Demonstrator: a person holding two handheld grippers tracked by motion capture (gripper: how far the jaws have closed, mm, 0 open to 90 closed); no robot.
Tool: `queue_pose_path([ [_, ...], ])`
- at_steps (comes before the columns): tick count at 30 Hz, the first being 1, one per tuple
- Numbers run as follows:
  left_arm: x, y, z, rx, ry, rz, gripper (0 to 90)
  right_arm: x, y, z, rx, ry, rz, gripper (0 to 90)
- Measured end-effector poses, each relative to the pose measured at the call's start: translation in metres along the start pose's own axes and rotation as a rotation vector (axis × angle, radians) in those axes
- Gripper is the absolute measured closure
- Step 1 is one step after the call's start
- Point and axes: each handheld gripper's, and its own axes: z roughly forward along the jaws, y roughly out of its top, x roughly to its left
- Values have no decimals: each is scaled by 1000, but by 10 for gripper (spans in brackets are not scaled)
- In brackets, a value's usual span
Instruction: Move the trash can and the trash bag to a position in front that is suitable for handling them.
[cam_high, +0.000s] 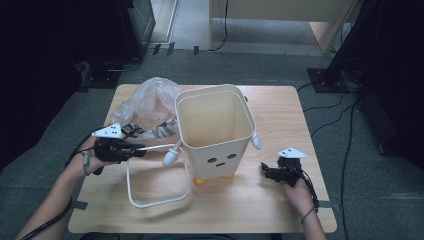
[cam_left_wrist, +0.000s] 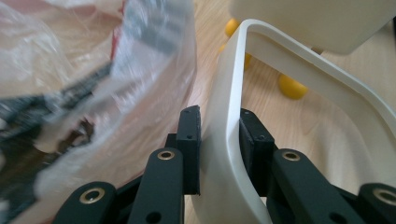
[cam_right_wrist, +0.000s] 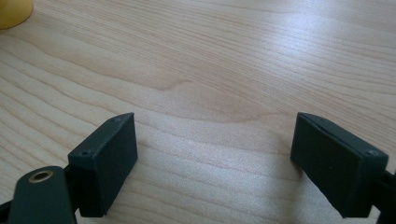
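Note:
A cream bin (cam_high: 215, 125) with a drawn face and yellow feet (cam_high: 200, 181) stands upright in the middle of the wooden table (cam_high: 280, 210). A white rectangular ring frame (cam_high: 150, 202) hangs tilted at the bin's left, its far side close to the bin's small white arm (cam_high: 172, 157). My left gripper (cam_high: 137, 149) is shut on the ring's near-left side; in the left gripper view the white band (cam_left_wrist: 224, 140) sits pinched between the jaws of that gripper (cam_left_wrist: 219, 126). My right gripper (cam_high: 267, 171) rests low over the table right of the bin, open (cam_right_wrist: 215, 154), with bare wood between the jaws.
A crumpled clear plastic bag (cam_high: 145, 102) lies behind my left gripper, pressing close on its left side (cam_left_wrist: 93, 60). The bin's base (cam_left_wrist: 317, 23) and a yellow foot (cam_left_wrist: 293, 87) lie beyond the ring. Cables and dark stands line the floor around the table.

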Motion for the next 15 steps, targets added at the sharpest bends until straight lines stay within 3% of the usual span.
queue_pose_path([
  [6, -1, -16, 17, -17, 7, -30, 736, 0, 0, 0, 0, 0, 0, 146],
  [15, 4, -40, 42, -16, 77, -14, 746, 0, 0, 0, 0, 1, -1, 146],
])
